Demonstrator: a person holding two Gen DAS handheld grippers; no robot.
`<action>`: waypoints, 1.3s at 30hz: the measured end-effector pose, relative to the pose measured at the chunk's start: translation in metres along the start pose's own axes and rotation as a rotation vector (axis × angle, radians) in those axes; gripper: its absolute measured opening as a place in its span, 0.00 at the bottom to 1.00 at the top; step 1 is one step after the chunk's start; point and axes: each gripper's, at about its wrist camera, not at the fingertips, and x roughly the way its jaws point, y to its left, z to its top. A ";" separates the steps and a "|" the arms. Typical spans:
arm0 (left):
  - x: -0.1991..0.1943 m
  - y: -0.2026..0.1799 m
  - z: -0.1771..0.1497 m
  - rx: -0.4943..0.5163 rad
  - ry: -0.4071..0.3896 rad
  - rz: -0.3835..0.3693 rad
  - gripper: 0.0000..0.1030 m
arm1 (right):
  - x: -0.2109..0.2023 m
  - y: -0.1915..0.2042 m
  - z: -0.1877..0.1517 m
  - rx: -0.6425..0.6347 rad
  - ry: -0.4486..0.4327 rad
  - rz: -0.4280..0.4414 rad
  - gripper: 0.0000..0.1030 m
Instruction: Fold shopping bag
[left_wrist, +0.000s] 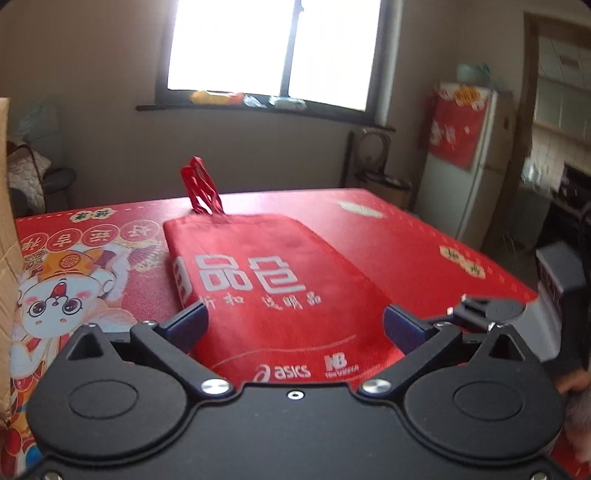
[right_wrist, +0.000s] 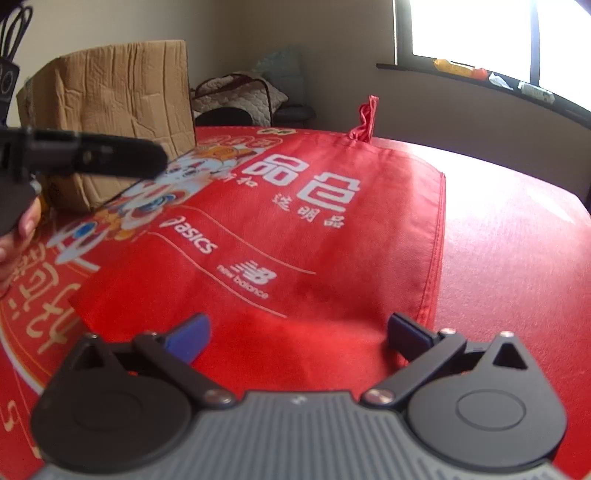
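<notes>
Evidently the shopping bag (left_wrist: 266, 280) lies flat on the red tabletop (left_wrist: 424, 251) so its panels can be creased cleanly — handles (left_wrist: 201, 190) poking up at the far end. Left hand-held gripper (left_wrist: 293, 325) and right hand-held gripper (right_wrist: 299, 334) both hover at its near edge, jaws spread and pinching nothing — probably poised to take the bottom corners.
</notes>
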 end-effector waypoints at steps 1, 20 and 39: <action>0.002 -0.002 0.001 0.007 0.010 -0.029 0.99 | 0.001 0.002 0.000 -0.011 0.003 -0.008 0.99; 0.049 0.021 -0.051 0.016 0.171 -0.057 0.99 | 0.004 0.003 0.003 -0.021 0.008 -0.012 0.99; 0.011 0.013 -0.064 0.111 0.156 0.094 0.99 | 0.004 0.006 0.000 -0.026 0.009 -0.011 0.99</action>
